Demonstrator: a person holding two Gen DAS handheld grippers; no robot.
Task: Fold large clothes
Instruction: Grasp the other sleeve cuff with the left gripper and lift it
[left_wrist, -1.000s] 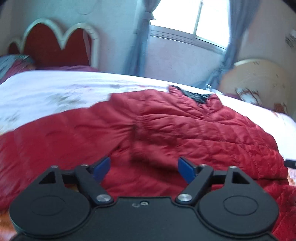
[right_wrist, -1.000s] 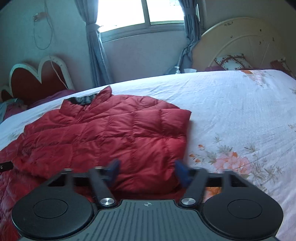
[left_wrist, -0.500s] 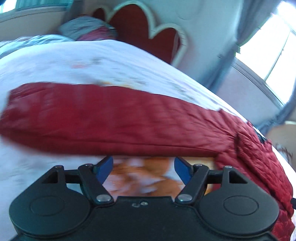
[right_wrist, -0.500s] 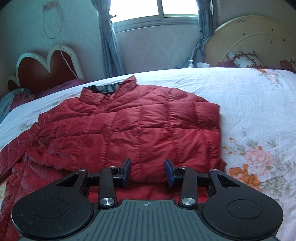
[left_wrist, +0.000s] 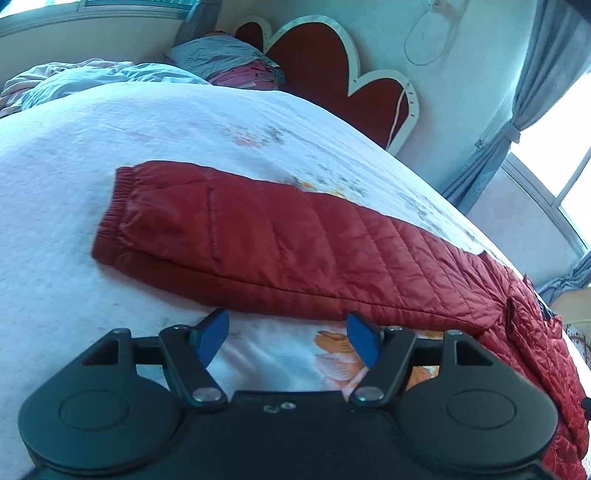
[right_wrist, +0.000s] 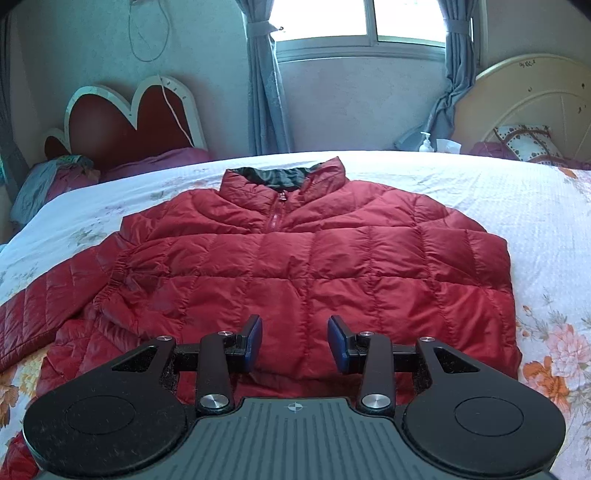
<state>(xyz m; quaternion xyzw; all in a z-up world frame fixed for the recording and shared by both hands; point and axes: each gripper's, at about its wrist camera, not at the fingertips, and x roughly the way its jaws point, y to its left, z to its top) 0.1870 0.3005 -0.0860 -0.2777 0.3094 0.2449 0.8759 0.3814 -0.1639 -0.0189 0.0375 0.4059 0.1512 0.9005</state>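
The left gripper (left_wrist: 288, 338), jaws spread and holding nothing, hovers low over the floral bedsheet (left_wrist: 74, 258) at the bottom centre of its frame, just short of the near edge of the outstretched sleeve (left_wrist: 258, 236) of a red puffer jacket (right_wrist: 306, 266); a second ago the same camera looked across the jacket's bunched body toward the window, and half a second ago it was mid-swing and blurred, so the hand has turned away from the torso and settled facing the sleeve, whose elastic cuff (left_wrist: 110, 206) lies at centre left, flat on the sheet. The right gripper (right_wrist: 295, 343), also released and empty, its blue pads (right_wrist: 255, 338) apart but narrower than a second ago, hangs over the jacket's lower hem at bottom centre of its frame; its view has shifted from the garment's right flank to squarely in front of it, collar (right_wrist: 280, 175) and zip now running up the middle. The jacket lies face up on the bed, right side already tucked into a straight edge, left sleeve trailing off toward the lower left. The repositioning suggests the remaining sleeve is the next fold, likely to be lifted across the chest. A heart-shaped headboard (right_wrist: 125, 114) and curtained window (right_wrist: 362, 22) fill the background.
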